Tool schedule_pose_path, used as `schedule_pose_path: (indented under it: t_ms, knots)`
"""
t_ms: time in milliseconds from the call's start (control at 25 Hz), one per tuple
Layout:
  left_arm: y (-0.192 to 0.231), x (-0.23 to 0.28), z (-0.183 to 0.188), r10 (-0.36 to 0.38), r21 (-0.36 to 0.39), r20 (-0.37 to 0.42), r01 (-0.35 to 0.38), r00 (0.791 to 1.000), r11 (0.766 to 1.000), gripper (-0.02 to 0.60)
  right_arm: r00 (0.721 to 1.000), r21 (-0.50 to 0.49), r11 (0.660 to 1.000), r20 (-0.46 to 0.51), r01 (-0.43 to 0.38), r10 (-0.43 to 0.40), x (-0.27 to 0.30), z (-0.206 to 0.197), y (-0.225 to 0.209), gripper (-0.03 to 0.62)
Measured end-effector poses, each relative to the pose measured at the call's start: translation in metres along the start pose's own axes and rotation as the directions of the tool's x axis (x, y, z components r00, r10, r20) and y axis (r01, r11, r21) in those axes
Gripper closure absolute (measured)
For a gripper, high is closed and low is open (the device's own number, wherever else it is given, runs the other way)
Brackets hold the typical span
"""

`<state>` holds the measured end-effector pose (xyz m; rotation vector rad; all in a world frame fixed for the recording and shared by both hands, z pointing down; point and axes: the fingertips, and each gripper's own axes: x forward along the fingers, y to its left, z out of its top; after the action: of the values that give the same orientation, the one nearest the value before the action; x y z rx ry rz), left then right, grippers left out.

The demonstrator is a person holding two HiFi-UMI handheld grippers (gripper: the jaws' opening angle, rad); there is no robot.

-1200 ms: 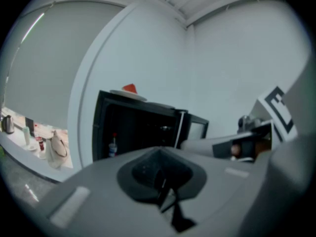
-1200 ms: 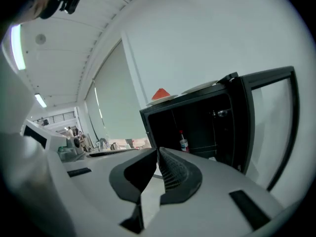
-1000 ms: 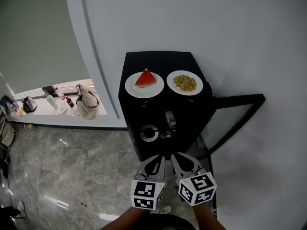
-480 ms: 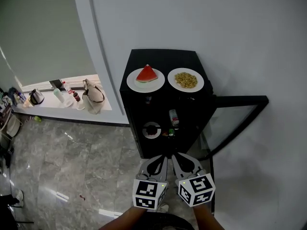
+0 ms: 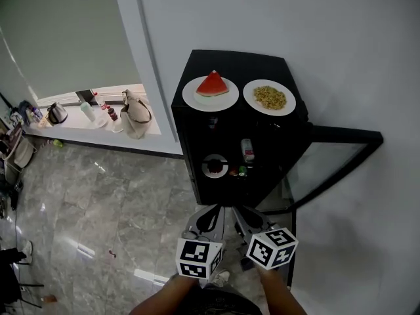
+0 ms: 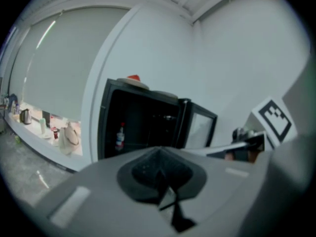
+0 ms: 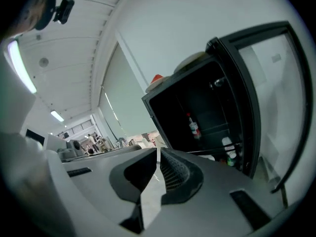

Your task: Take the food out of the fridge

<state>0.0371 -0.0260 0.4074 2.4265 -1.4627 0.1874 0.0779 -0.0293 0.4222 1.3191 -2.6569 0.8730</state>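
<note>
A black mini fridge point(image 5: 230, 133) stands against the white wall with its glass door point(image 5: 335, 159) swung open to the right. On top sit a plate with a watermelon slice point(image 5: 211, 85) and a plate of yellow food point(image 5: 270, 98). Inside I see a bottle point(image 5: 247, 151), a small plate point(image 5: 214, 166) and little items point(image 5: 237, 172). My left gripper point(image 5: 209, 216) and right gripper point(image 5: 245, 216) hang side by side in front of the fridge, apart from it, both shut and empty. The bottle point(image 6: 120, 136) shows in the left gripper view and the bottle point(image 7: 193, 126) in the right gripper view.
The open door juts out to the right of my grippers. At the left, a low ledge point(image 5: 92, 126) under the window carries a kettle point(image 5: 57, 113), bottles and a handbag point(image 5: 136, 115). Grey marble floor point(image 5: 98, 209) spreads to the left below.
The head view has shifted, so the fridge now sits higher and further right. Both grippers have sunk a little in front of it; the right one has rolled. Both stay shut.
</note>
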Motion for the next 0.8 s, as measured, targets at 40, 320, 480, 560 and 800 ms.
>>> schedule_pose_path:
  t_ms: [40,320,480,560,800]
  knots:
    - [0.006,0.0,-0.005,0.006,-0.007,-0.005,-0.007,1.0,1.0,0.597,1.0,0.037,0.999,-0.005,-0.007,0.007,0.006,-0.007,-0.003,0.582]
    - [0.053,0.024,-0.042,0.015,-0.059,-0.035,-0.017,0.999,0.998,0.597,1.0,0.249,0.968,-0.01,-0.026,0.029,0.07,-0.049,-0.039,0.582]
    - [0.093,0.051,-0.058,0.018,-0.113,-0.034,-0.022,0.999,0.993,0.595,1.0,0.348,0.937,-0.008,-0.023,0.027,0.119,-0.073,-0.065,0.582]
    - [0.113,0.066,-0.065,0.014,-0.131,-0.032,-0.018,0.999,0.991,0.597,1.0,0.409,0.912,-0.009,-0.022,0.029,0.145,-0.088,-0.081,0.58]
    - [0.163,0.101,-0.097,0.018,-0.152,-0.055,-0.026,0.998,0.988,0.597,1.0,0.6,0.8,-0.005,0.019,-0.019,0.21,-0.139,-0.134,0.571]
